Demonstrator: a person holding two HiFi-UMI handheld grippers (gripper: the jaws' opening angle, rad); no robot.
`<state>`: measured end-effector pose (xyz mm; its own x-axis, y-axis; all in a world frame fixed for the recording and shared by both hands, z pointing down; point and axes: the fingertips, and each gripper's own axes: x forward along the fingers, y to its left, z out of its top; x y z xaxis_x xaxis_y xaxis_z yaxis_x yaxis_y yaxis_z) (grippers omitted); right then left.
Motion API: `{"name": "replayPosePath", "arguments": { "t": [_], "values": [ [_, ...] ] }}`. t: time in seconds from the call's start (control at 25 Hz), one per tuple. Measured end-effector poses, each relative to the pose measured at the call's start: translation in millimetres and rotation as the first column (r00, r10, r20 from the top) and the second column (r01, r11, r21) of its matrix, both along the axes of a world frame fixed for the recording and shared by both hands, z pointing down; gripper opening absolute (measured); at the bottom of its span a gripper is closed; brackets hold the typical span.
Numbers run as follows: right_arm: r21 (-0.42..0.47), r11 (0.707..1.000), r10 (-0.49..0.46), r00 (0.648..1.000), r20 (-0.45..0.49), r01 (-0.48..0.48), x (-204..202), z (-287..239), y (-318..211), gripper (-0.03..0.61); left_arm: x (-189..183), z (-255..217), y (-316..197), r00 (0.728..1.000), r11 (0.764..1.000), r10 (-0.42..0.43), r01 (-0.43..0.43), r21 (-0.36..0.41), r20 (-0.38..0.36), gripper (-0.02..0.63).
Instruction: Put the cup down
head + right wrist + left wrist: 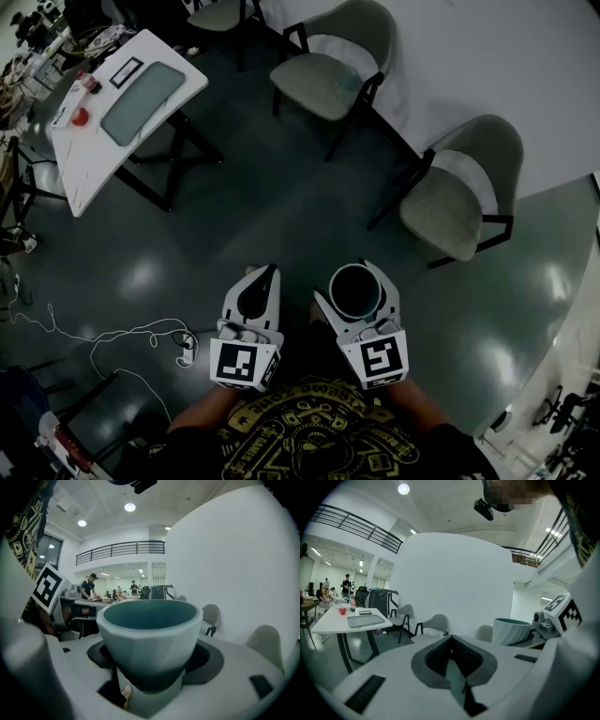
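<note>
Glossy dark floor (281, 206) lies beneath, with no resting surface nearby. The teal cup (149, 634) sits upright in the air, pinched between the right gripper's (356, 281) wide-set jaws. The left gripper (265, 274) is pressed together on nothing. The white table (94, 159) stands well apart, so releasing here would likely drop the cup.

Open office hall — white desk (86, 164), chairs (323, 82), mezzanine railing (119, 549).
</note>
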<state>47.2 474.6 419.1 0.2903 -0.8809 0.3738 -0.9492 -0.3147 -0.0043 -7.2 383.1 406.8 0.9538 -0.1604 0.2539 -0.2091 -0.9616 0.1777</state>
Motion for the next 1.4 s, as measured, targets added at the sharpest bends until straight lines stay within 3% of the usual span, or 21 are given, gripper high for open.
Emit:
{"name": "replayPosePath", "arguments": {
  "t": [0.68,1.4],
  "values": [
    [0.011,0.999,-0.039,0.999,-0.008,0.039,10.4,-18.0,-73.4,0.368,7.1,-15.7,-72.7,0.998,0.999,-0.047,0.047,0.002,-0.031,0.01],
    [-0.011,0.999,-0.052,0.999,-0.006,0.052,8.8,-26.4,-178.8,0.368,-4.3,-15.2,-177.5,0.995,0.994,-0.101,0.101,-0.032,-0.016,0.01]
  ]
}}
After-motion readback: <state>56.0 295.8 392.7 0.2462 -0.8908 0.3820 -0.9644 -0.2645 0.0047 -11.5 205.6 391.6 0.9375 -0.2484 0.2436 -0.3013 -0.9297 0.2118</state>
